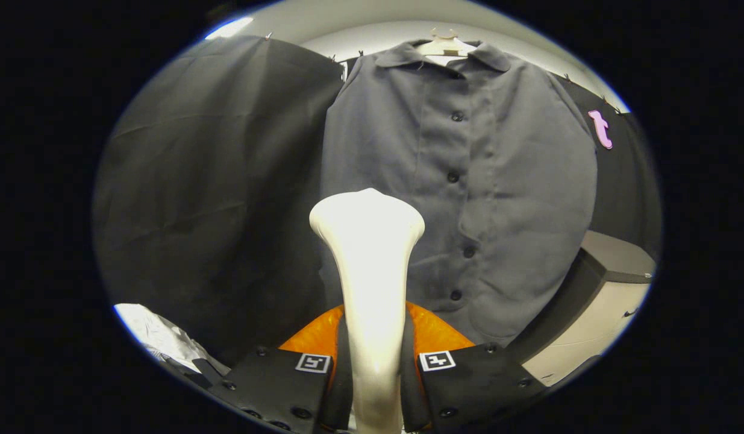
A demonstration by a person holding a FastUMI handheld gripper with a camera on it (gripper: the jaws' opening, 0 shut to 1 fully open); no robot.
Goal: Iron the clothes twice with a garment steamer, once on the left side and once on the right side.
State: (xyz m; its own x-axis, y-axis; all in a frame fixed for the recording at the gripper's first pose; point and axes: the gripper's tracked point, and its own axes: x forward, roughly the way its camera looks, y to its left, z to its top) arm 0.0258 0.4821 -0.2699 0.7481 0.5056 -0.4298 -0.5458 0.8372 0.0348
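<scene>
Gripper [375, 361] sits at bottom centre of the frame, its 2 fingers [341, 361] clenched on the white handle of the garment steamer [368, 259], 1 finger pressing each side of the neck. Steamer rises upright from between the fingers to mid-frame, neck narrow, head flaring wide at the top with a small rounded peak. Orange surfaces show either side of the neck just behind the fingers. 2 square black-and-white markers [437, 360] sit on the gripper body, 1 on each side of the steamer. Grey shirt [498, 181] hangs in the upper centre and right of the frame, beyond the steamer, front facing the camera, buttoned closed; 5 dark buttons visible down the placket, collar folded down. Shirt hangs on a pale hanger [444, 45] at top centre. Steamer head overlaps the shirt's lower left portion in the picture; cannot tell whether head touches the cloth. Black cloth wall [215, 181] fills the left of the frame and continues behind the shirt at right. Pale box-like furniture [612, 283] at lower right, beside the shirt hem. Crinkled silvery sheet [155, 334] at lower left.
</scene>
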